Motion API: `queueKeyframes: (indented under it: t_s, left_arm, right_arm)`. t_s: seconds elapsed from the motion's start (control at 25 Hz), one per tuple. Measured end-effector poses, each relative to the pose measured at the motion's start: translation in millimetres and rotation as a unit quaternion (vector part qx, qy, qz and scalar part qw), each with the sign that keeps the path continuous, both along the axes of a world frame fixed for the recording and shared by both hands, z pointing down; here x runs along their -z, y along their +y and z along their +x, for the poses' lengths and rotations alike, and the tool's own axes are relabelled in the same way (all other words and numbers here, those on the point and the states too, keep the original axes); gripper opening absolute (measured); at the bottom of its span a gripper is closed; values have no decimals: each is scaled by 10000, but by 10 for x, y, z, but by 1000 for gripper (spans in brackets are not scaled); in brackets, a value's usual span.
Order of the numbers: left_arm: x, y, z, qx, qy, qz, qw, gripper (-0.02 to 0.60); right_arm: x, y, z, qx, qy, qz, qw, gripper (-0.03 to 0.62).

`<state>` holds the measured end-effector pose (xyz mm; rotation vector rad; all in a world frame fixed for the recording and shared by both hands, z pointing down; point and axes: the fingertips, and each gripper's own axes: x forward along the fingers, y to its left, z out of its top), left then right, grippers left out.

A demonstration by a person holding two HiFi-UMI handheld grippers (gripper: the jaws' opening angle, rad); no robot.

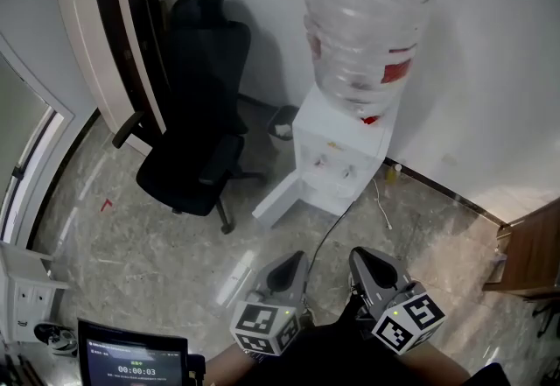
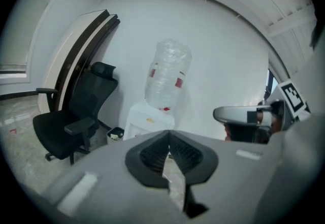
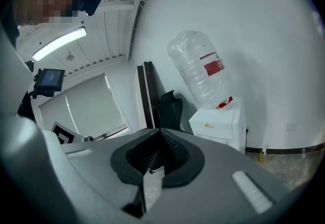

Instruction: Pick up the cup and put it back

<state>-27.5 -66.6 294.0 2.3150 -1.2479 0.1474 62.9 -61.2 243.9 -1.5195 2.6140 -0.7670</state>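
Both pairs of tongs sat at the bottom of the head view, aimed at the white box-shaped water dispenser (image 1: 337,164) in mid-frame, which carried a clear plastic bottle (image 1: 363,25) upended on top. The left tongs (image 1: 293,262) had their jaws pressed together on nothing, and the right tongs (image 1: 361,255) were likewise closed and empty. I could not find the cup in any view. I guessed it stood somewhere around the dispenser, out of sight. The step in hand looked to me like the approach, so I wanted to spot the cup first and choose one pair of tongs for it. Those jaws should open wide before arriving, with the approach steering right of the black office chair (image 1: 201,122) at centre left.
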Motion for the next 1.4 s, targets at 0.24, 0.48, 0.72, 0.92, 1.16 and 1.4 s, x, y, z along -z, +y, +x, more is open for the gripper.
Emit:
queueKeyframes:
  t_s: [0.24,0.48,0.72,0.92,1.16,1.4]
  left_arm:
    - [-231,-182,-73,912,-96,-292,9954,3]
    - [-556,-345,80,2024,-183,-672,9768,3]
    - [-977,-445,-10,2698,-541,-684,9590,3]
    - [-1467,-525,-378,3242,-932,-760,9383,3]
    - [-2386,-660,-216,2659,-1128,-543,9558,3]
    - [-3362,-823,51,1868,-1099,-463,9751,3]
  right_arm:
    - [-206,-392,-29,924,4,-230,9955,9]
    - [-659,-803,81,2074,71,-515,9769,15]
    - [-1272,-1131,75,2635,595,-527,9614,21]
    - [-1984,-1204,29,2687,1005,-512,9566,32]
    - [-3370,-1399,-2,2272,1381,-822,9605,37]
    - [-4955,-1734,15,1653,1624,-1440,9621,63]
